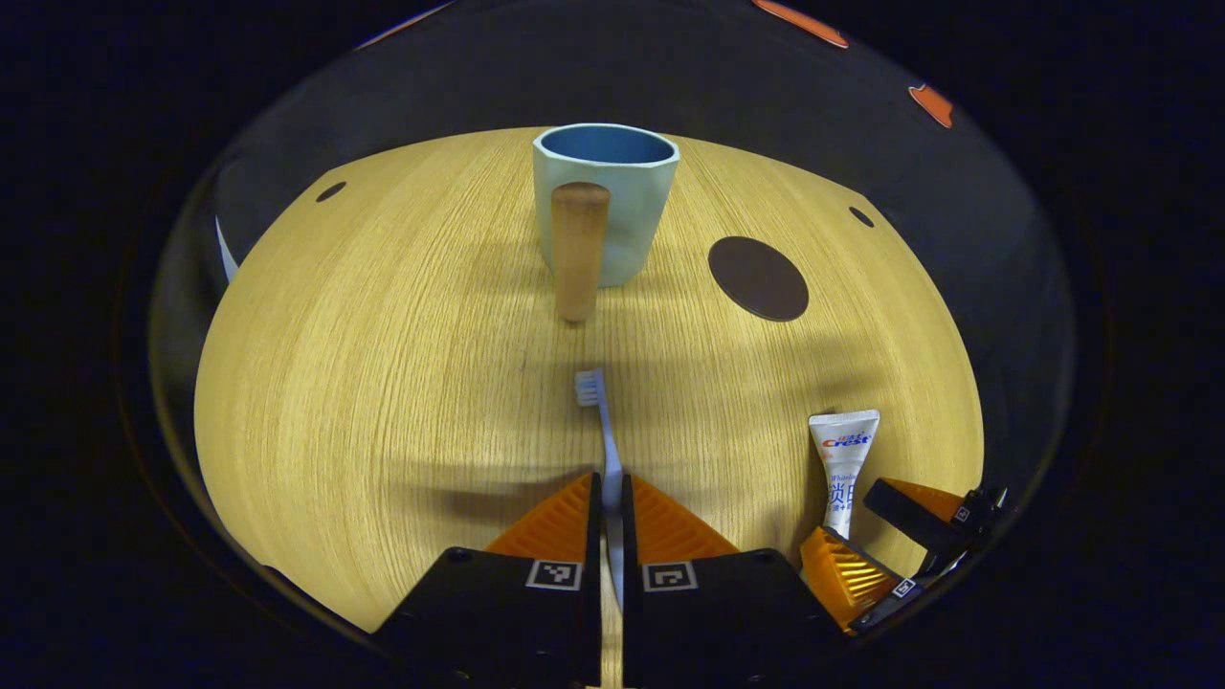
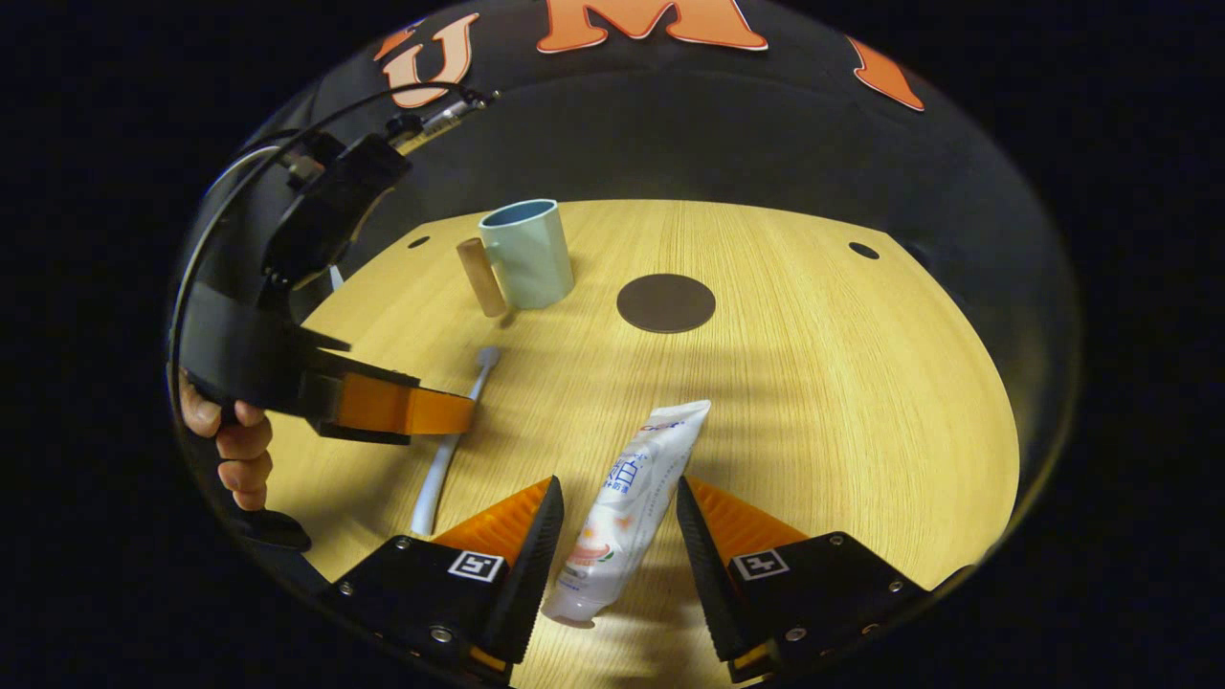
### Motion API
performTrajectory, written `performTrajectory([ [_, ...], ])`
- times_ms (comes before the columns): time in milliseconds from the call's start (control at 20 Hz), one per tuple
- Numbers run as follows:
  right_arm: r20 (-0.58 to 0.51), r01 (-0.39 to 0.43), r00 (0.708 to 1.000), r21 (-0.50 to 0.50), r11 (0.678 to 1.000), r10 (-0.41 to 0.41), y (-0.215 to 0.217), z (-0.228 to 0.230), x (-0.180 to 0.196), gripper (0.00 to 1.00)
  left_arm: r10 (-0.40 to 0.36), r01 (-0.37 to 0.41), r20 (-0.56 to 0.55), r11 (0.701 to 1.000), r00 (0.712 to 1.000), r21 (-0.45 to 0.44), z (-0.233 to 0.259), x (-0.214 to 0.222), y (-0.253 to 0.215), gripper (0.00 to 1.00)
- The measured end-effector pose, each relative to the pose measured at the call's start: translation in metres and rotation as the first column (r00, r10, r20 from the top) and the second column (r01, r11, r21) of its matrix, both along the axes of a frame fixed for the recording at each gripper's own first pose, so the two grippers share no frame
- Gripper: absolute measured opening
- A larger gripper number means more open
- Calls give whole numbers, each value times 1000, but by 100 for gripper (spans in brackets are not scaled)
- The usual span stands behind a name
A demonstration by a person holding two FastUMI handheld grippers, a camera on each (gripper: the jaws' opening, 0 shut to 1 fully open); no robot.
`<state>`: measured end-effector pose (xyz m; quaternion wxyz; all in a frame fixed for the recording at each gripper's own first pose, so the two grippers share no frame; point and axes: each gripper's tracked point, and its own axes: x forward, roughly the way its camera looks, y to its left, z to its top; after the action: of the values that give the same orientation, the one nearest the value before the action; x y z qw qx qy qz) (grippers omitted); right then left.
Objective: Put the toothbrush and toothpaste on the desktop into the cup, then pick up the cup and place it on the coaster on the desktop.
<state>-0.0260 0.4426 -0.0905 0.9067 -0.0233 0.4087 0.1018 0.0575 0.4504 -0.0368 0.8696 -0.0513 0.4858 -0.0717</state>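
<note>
- The left gripper [image 1: 612, 498] is pinching the toothbrush [image 1: 601, 421], which is lying on the desk [image 1: 383, 383].
- The right gripper [image 2: 612, 522] is straddling the toothpaste [image 2: 636, 478] with jaws wide, not gripping.
- The cup [image 1: 605, 201] is sitting empty beside the coaster [image 1: 758, 277]; nothing is done yet.

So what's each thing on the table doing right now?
Blue-and-white plastic toothbrush: lying flat, clamped by left hand-held gripper.
White toothpaste tube: lying flat between right hand-held gripper's open fingers.
Pale blue cup with wooden handle: upright, empty.
Round dark coaster: bare.
</note>
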Motion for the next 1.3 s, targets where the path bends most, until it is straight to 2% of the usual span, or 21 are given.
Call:
performTrajectory([
  [150, -27, 10, 1000, 32, 999, -9, 5, -13, 4, 67, -6, 6, 13, 1000, 1000, -28, 5, 1, -3, 5],
  [250, -15, 8, 1000, 56, 998, -7, 3, -14, 11, 60, -13, 14, 18, 999, 1000, -42, 9, 3, -9, 5],
  [300, -11, 2, 1000, 76, 997, -1, 5, -12, 13, 52, -12, 13, 20, 999, 1000, -46, 10, 3, -10, 3],
  [400, 26, -13, 1000, 96, 995, 11, 5, 0, 16, 48, -9, 11, 34, 999, 999, -50, 12, -1, -5, 3],
  [450, 55, 0, 998, 90, 996, -5, 0, 5, 21, 39, -12, 14, 45, 999, 999, -53, 15, 1, -3, 3],
  [500, 79, 15, 997, 86, 996, -21, -6, 9, 26, 23, -10, 13, 58, 998, 998, -53, 16, 3, -2, 3],
  [600, 64, 1, 998, 100, 995, -7, -5, 7, 26, 11, -11, 15, 92, 999, 996, -46, 21, 6, 0, 3],
  [1100, 104, -29, 994, 57, 998, 23, -5, 8, 33, 8, -28, 36, 176, 998, 984, -43, 57, -9, 1, 3],
  [1300, 124, -67, 991, 87, 994, 56, 2, 11, 28, 4, -40, 54, 221, 997, 974, -56, 72, -4, -11, 3],
])
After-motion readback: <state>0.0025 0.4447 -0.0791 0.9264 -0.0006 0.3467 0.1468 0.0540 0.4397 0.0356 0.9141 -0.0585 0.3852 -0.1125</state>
